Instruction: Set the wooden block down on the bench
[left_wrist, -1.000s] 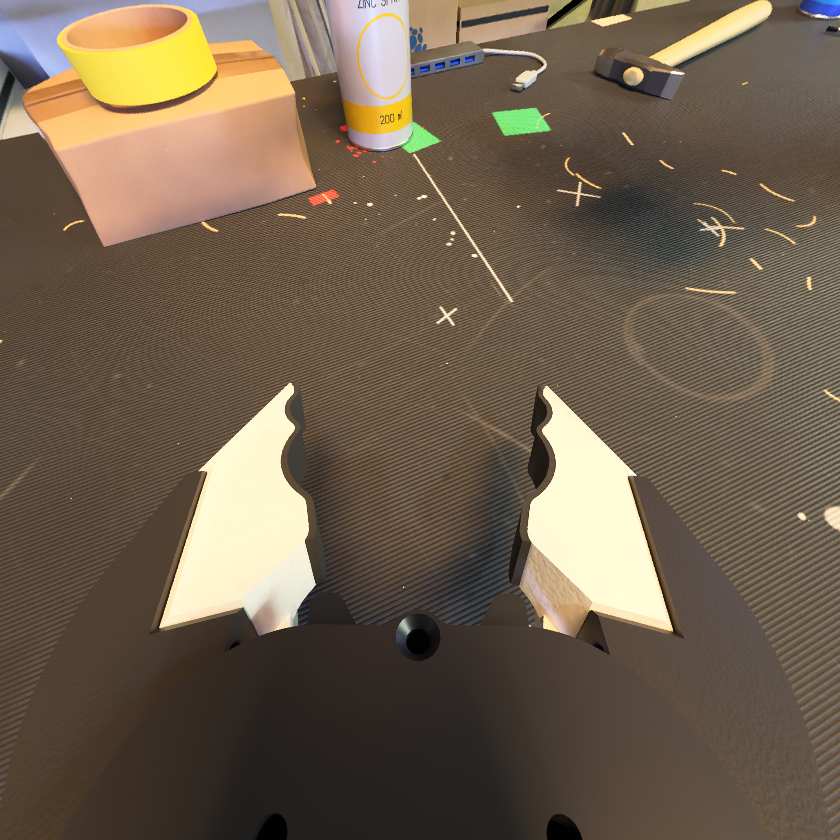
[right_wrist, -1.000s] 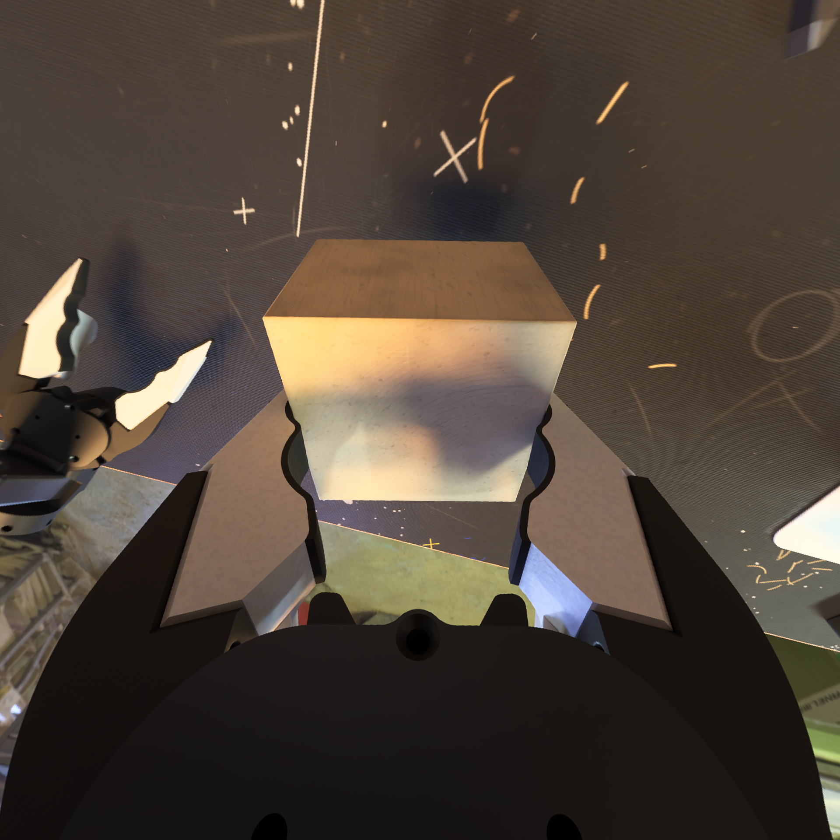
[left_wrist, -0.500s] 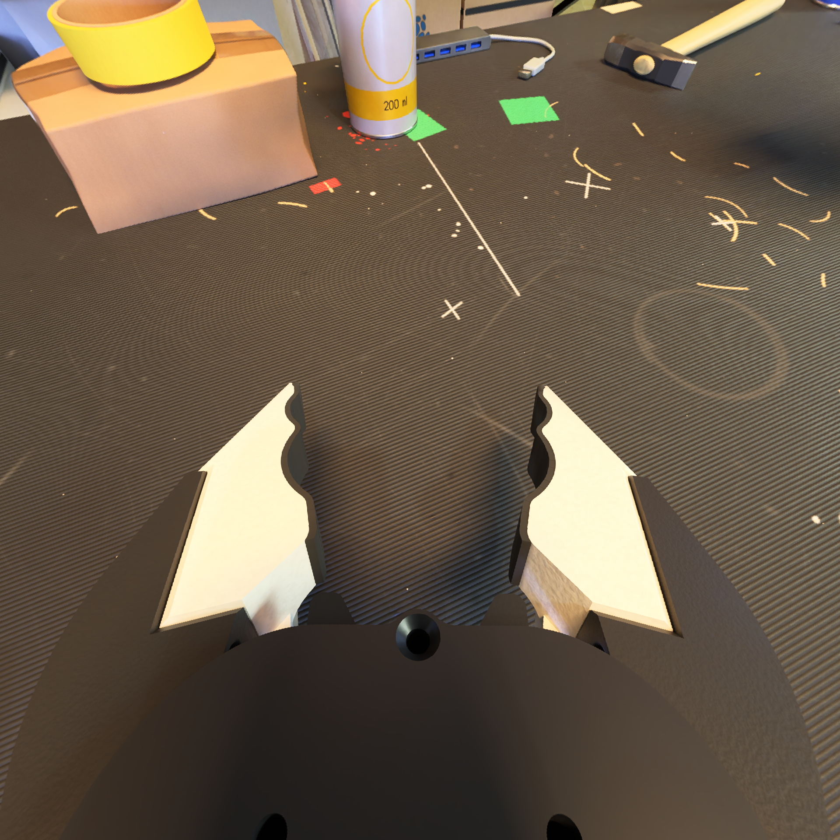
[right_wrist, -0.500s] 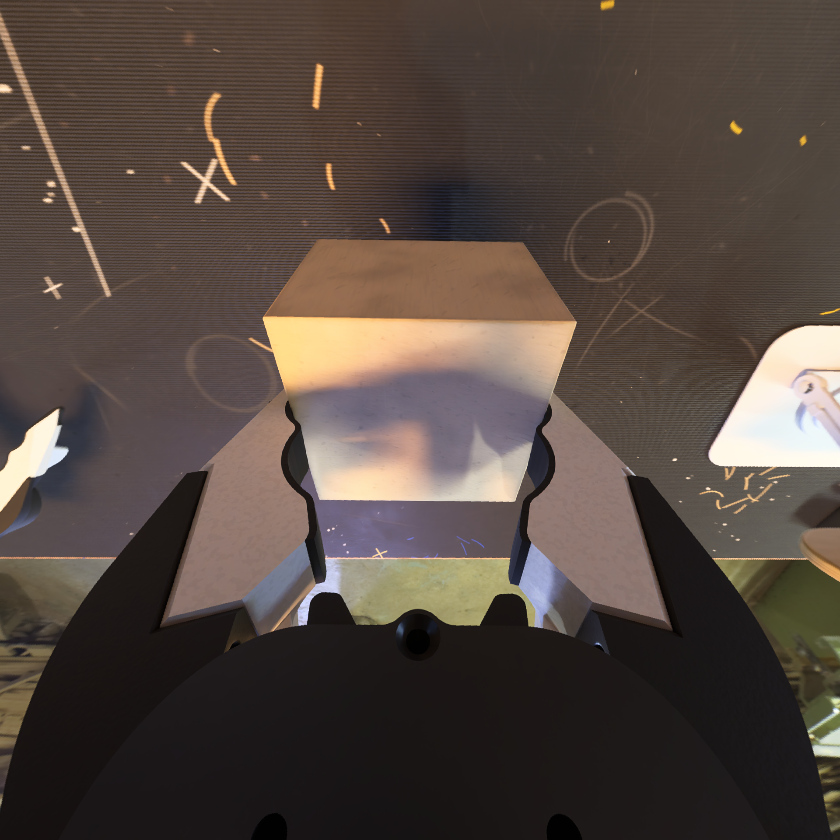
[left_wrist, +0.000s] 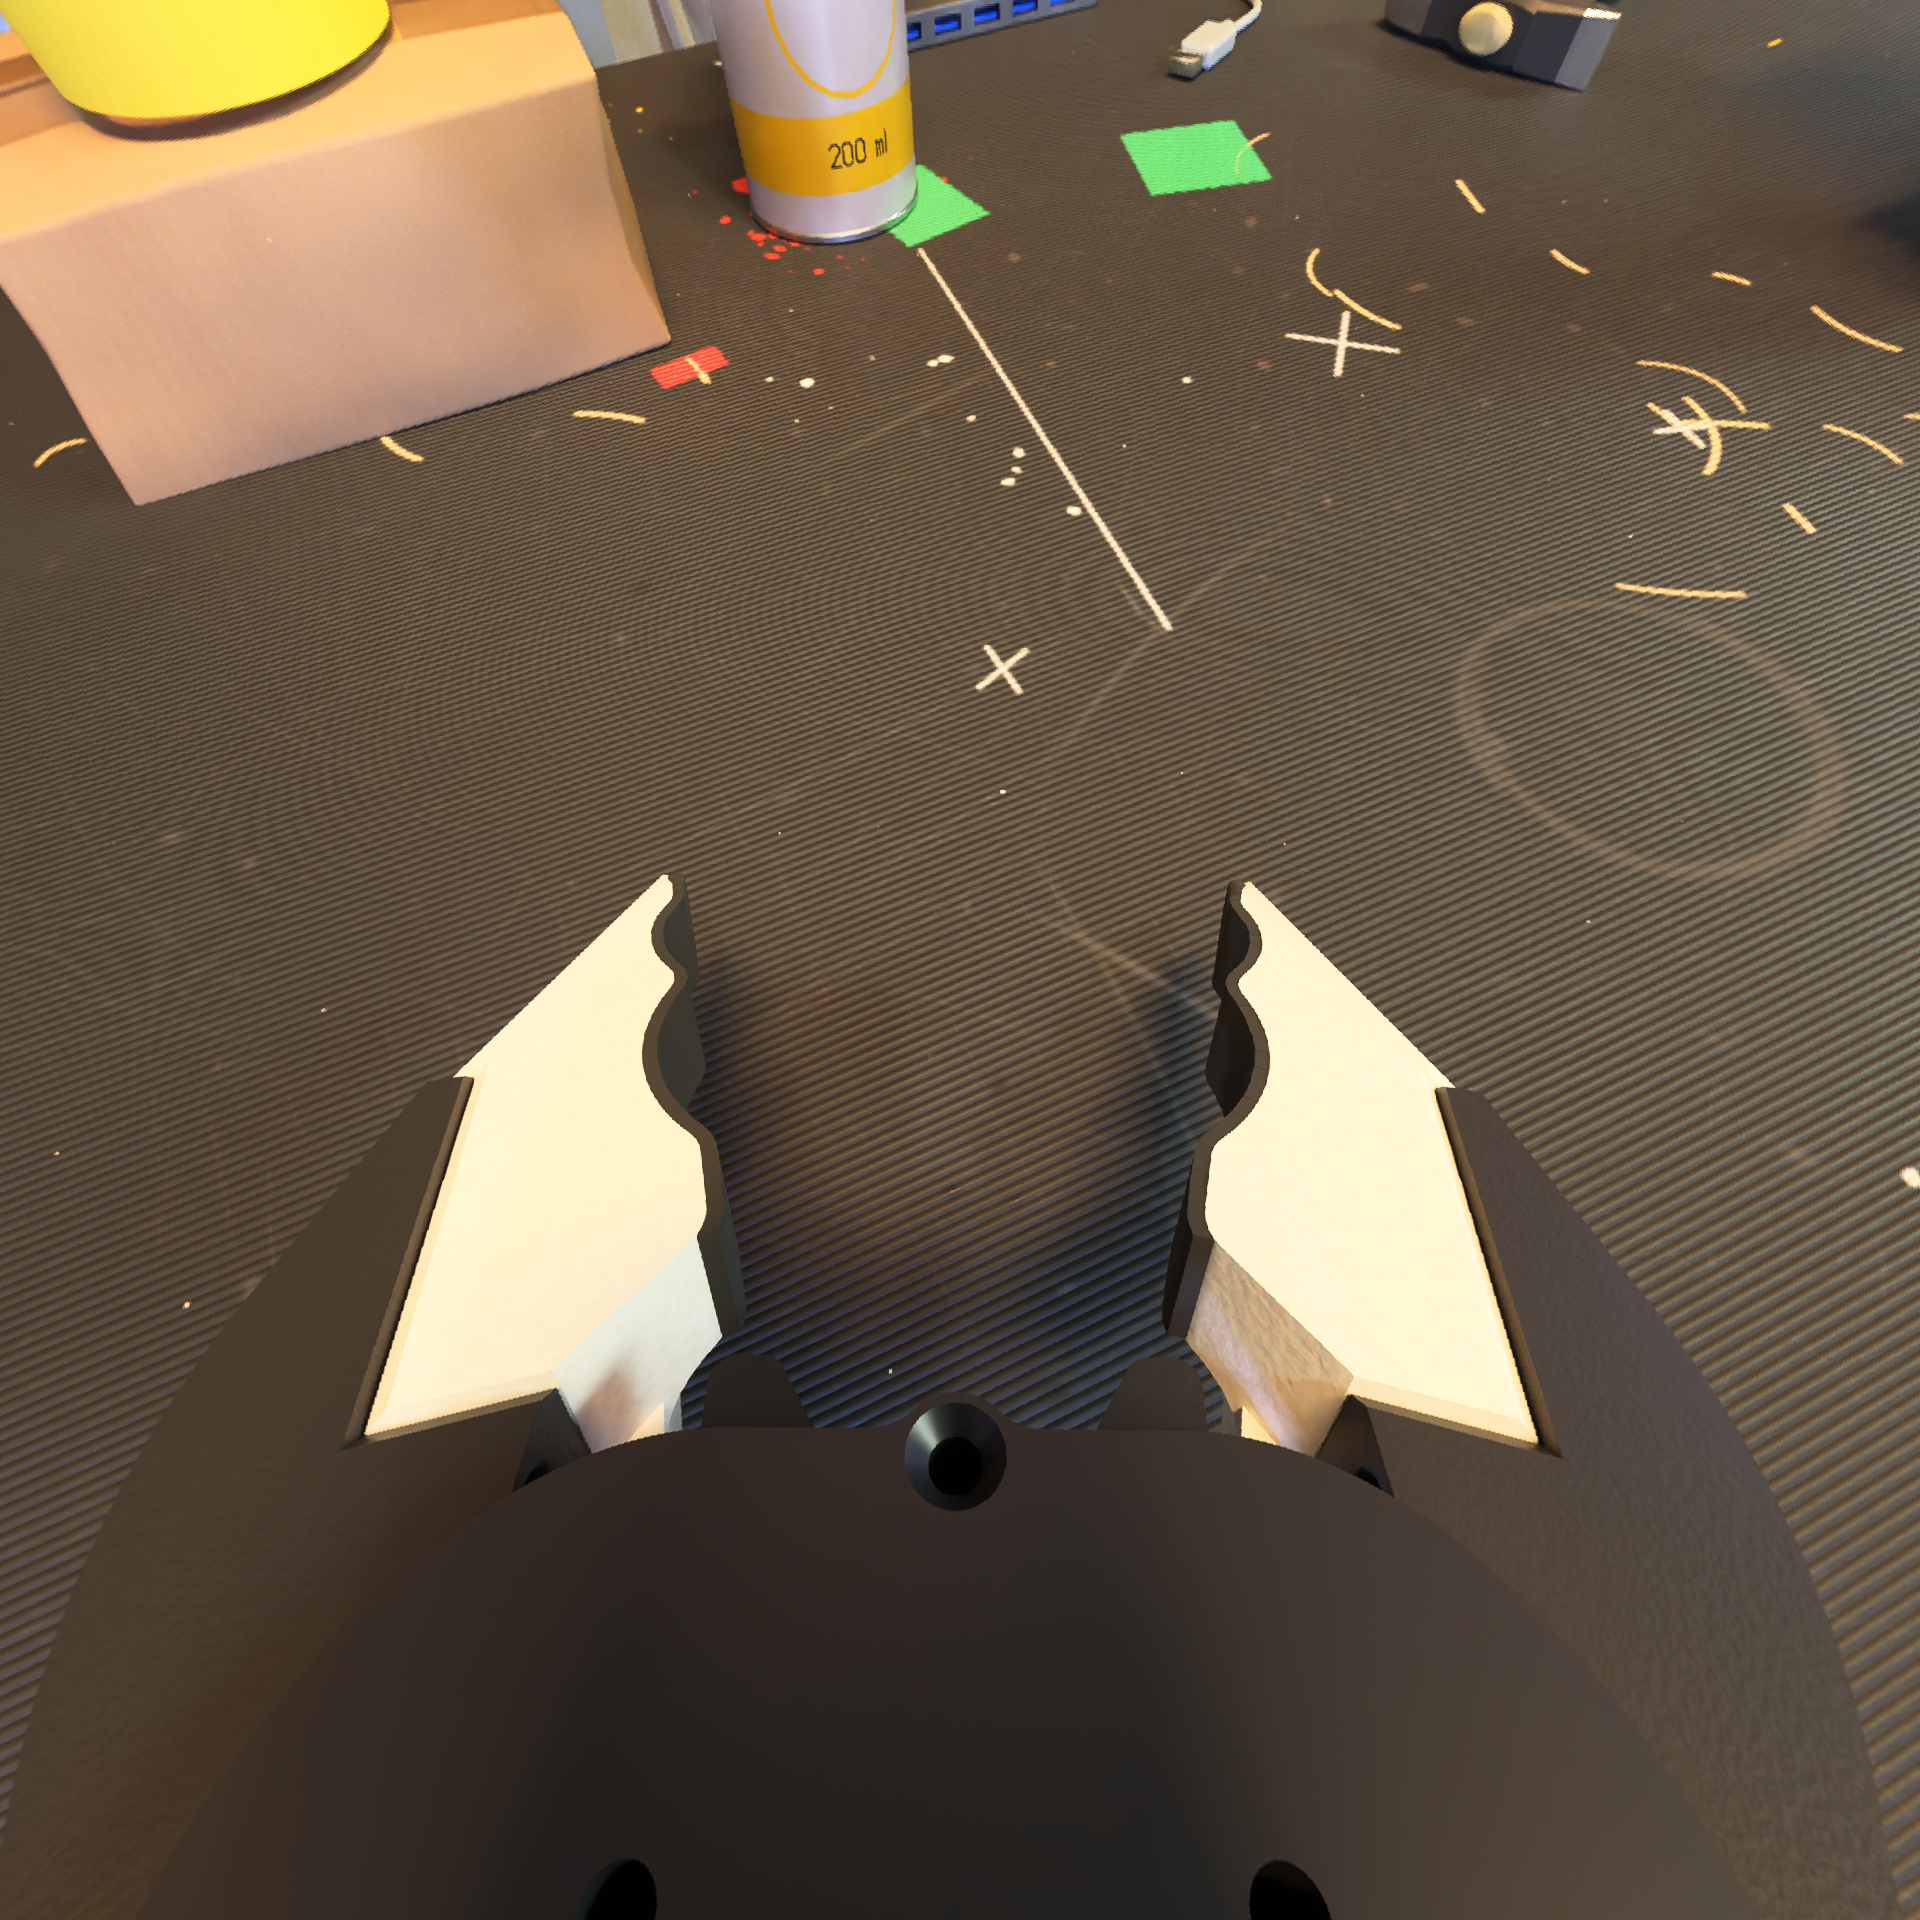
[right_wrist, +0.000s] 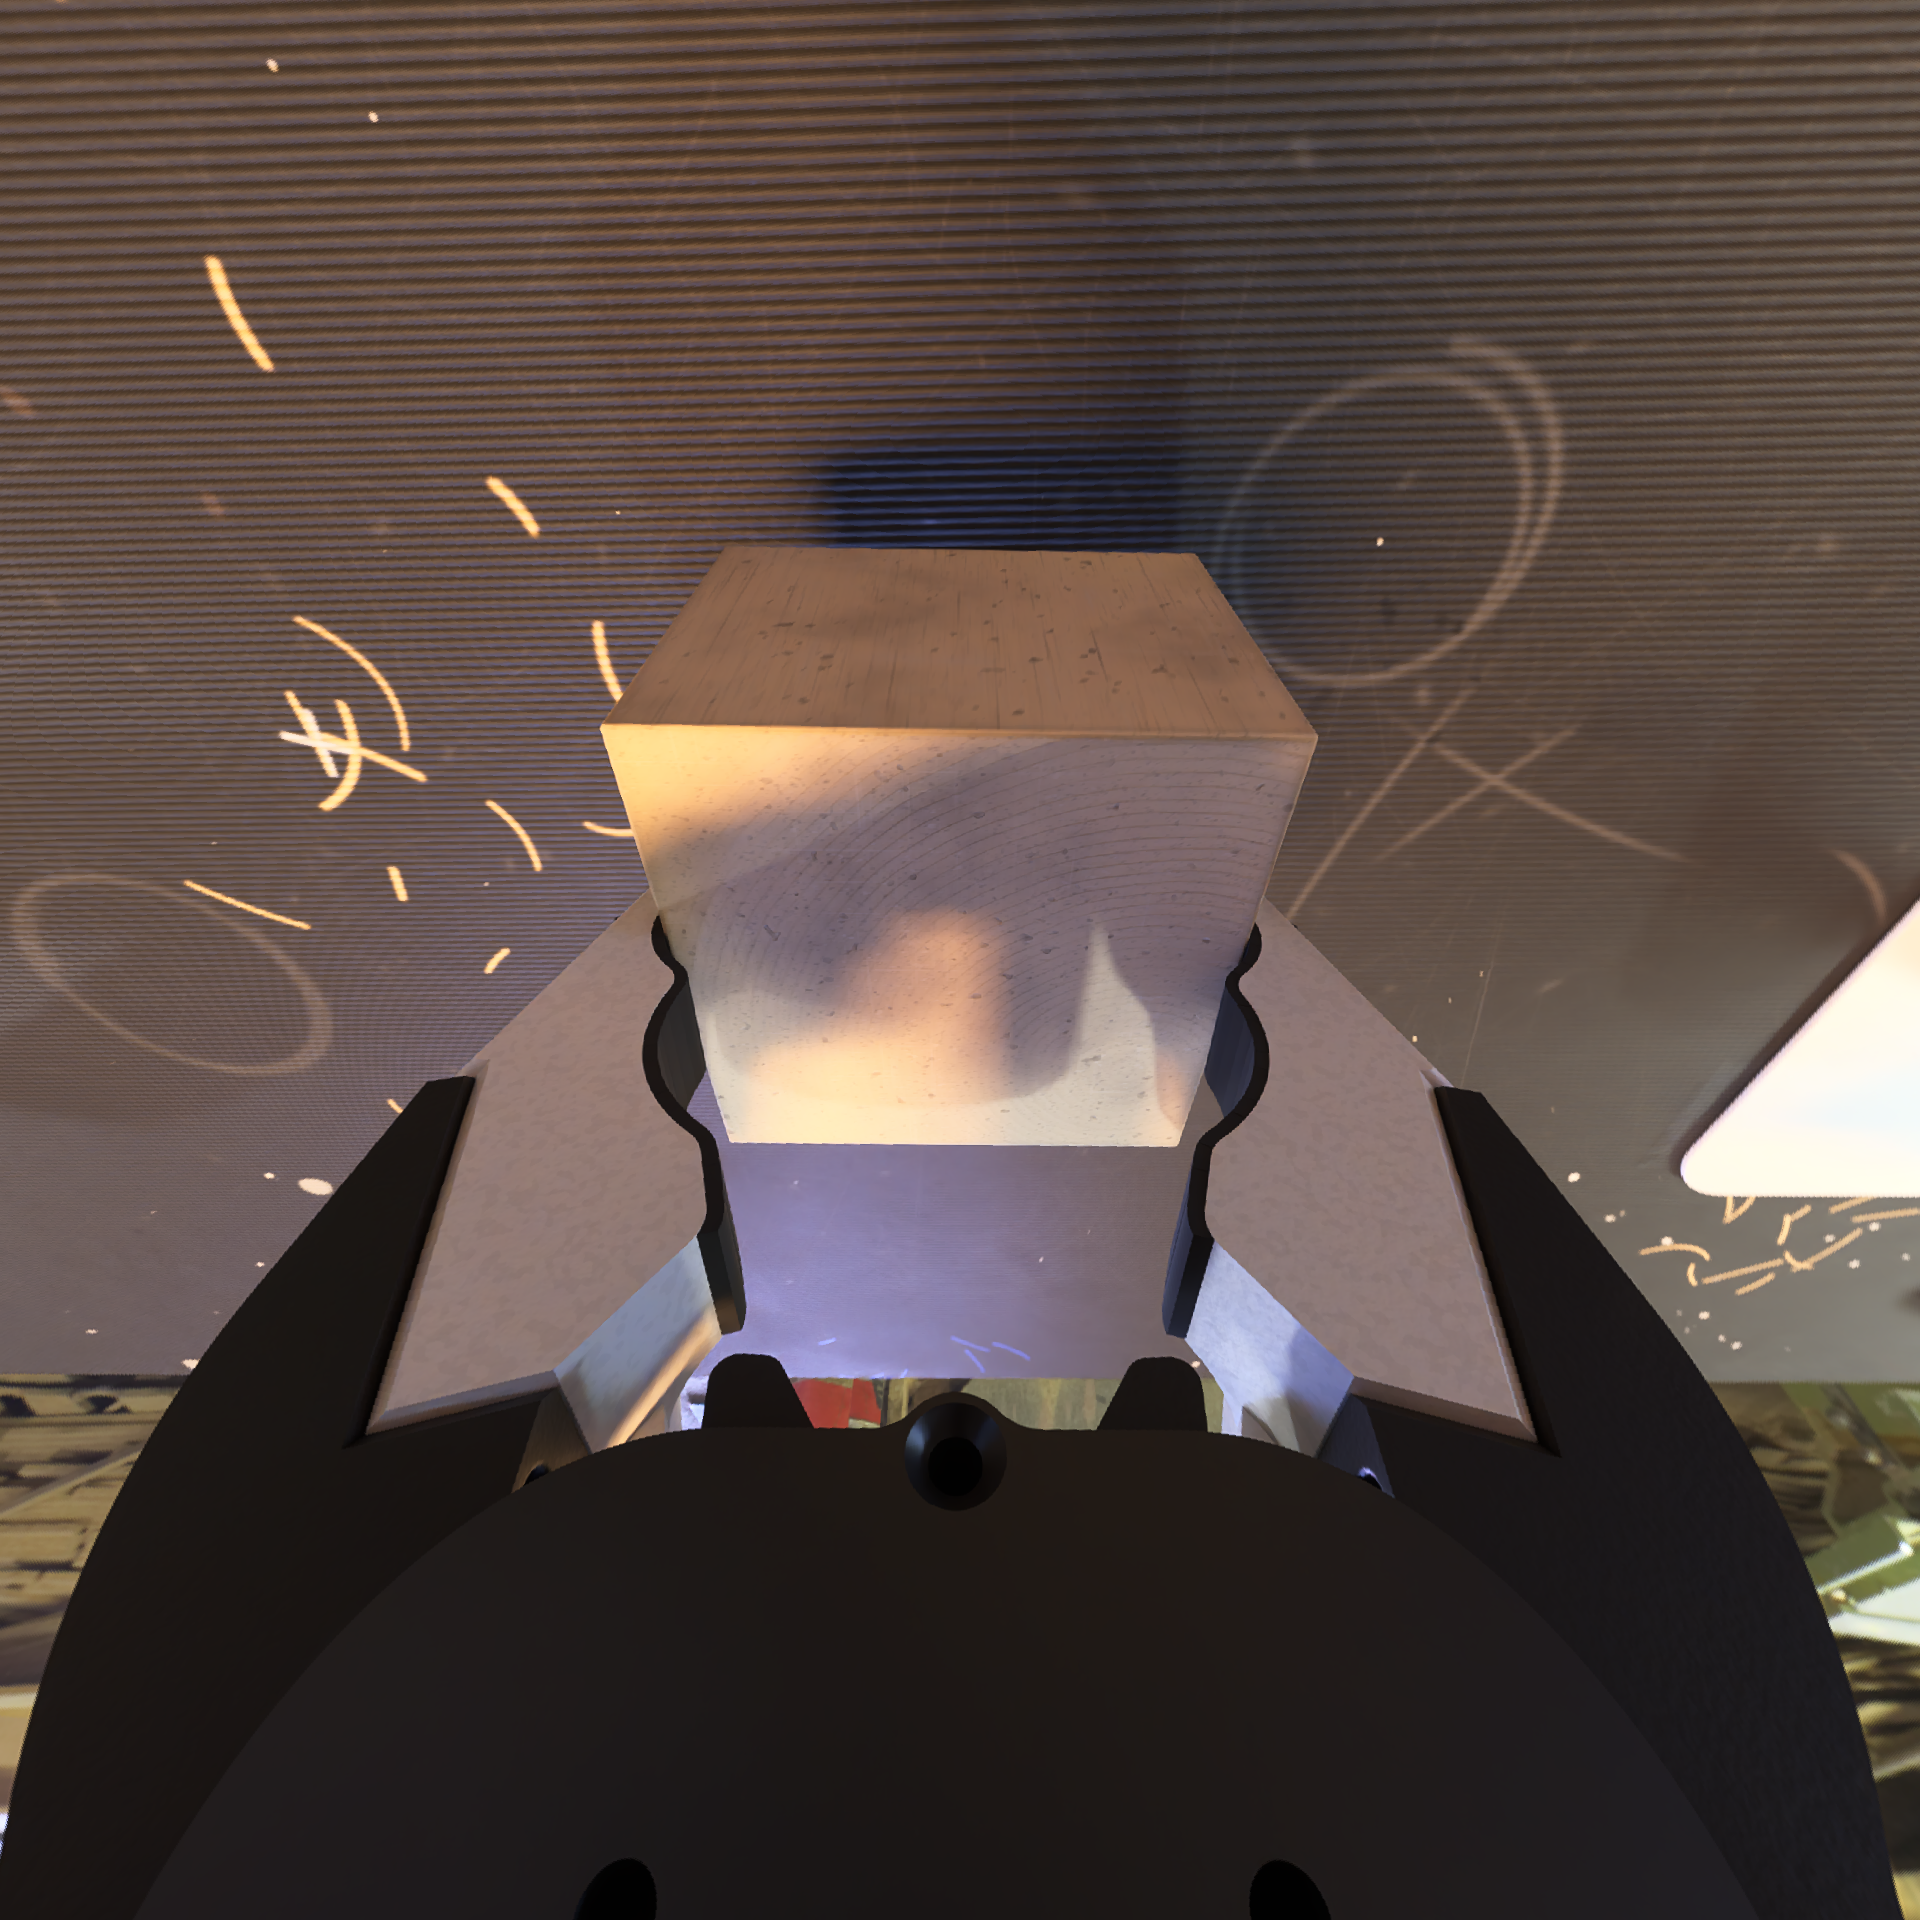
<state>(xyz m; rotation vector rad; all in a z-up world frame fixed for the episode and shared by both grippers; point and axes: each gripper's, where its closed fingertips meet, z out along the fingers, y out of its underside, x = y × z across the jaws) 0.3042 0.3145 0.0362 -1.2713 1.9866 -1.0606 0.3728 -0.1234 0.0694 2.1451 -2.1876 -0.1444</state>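
A pale wooden block (right_wrist: 956, 852) sits between the two fingers of my right gripper (right_wrist: 956, 935), which is shut on it and holds it above the dark ribbed bench (right_wrist: 935, 260). Its shadow lies on the bench just beyond it. My left gripper (left_wrist: 956, 894) is open and empty, low over the bench (left_wrist: 416, 727), with nothing between its fingers. The block does not show in the left wrist view.
In the left wrist view a cardboard box (left_wrist: 312, 281) with a yellow tape roll (left_wrist: 197, 52) stands far left, a spray can (left_wrist: 821, 114) beside it, a hammer head (left_wrist: 1507, 31) far right. A white tray corner (right_wrist: 1829, 1091) shows right of the block. The bench's near edge (right_wrist: 208, 1371) is close.
My right gripper has carried the block to the right over the bench; the left gripper has left its view. My left gripper has moved forward a little and stays open.
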